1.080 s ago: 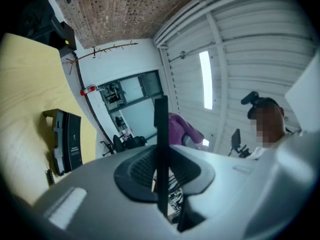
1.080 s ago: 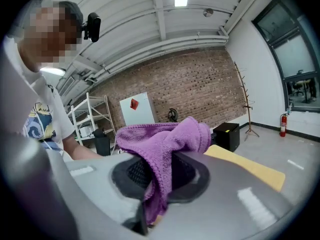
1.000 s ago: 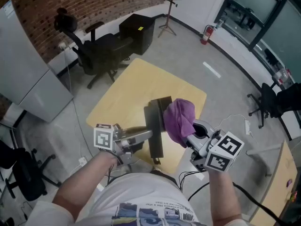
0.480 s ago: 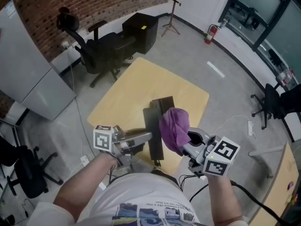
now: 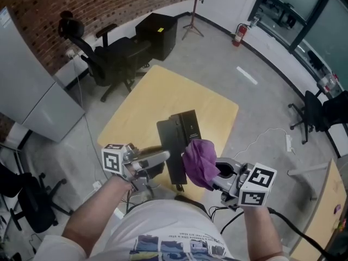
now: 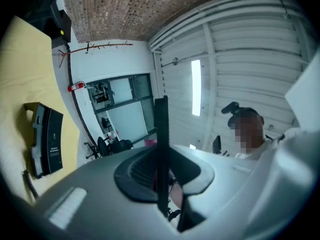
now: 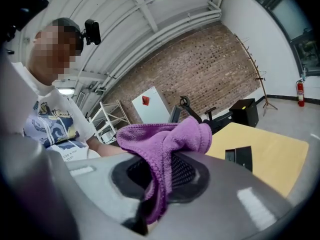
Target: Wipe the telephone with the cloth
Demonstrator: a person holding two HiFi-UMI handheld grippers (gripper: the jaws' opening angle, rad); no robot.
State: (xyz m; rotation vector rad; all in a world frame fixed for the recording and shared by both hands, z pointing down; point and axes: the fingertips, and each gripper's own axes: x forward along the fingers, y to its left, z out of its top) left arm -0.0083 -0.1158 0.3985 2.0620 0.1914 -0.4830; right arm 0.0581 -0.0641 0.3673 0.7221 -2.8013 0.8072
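The black telephone (image 5: pixel 181 140) lies on the yellow table (image 5: pixel 141 107), handset along its left side, cord at its near end. It also shows at the left of the left gripper view as the telephone (image 6: pixel 47 140) and small in the right gripper view as the telephone (image 7: pixel 240 158). My right gripper (image 5: pixel 211 170) is shut on a purple cloth (image 5: pixel 199 161), which hangs over the telephone's near right corner. The cloth (image 7: pixel 162 139) bunches above the right gripper (image 7: pixel 155 184). My left gripper (image 5: pixel 162 156) sits just left of the telephone's near end, apart from it. The left gripper (image 6: pixel 161 111) shows only a thin seam, nothing held.
Behind the table stand a black office chair (image 5: pixel 111 56) and a black cabinet (image 5: pixel 156 34). A grey cabinet (image 5: pixel 30 91) is at the left, a coat stand (image 5: pixel 194 7) at the back, another chair (image 5: pixel 312 113) at the right. A white cable (image 5: pixel 266 137) lies on the floor.
My right gripper has carried the cloth down and left, from beside the telephone's right side to its near end. The left gripper has hardly moved.
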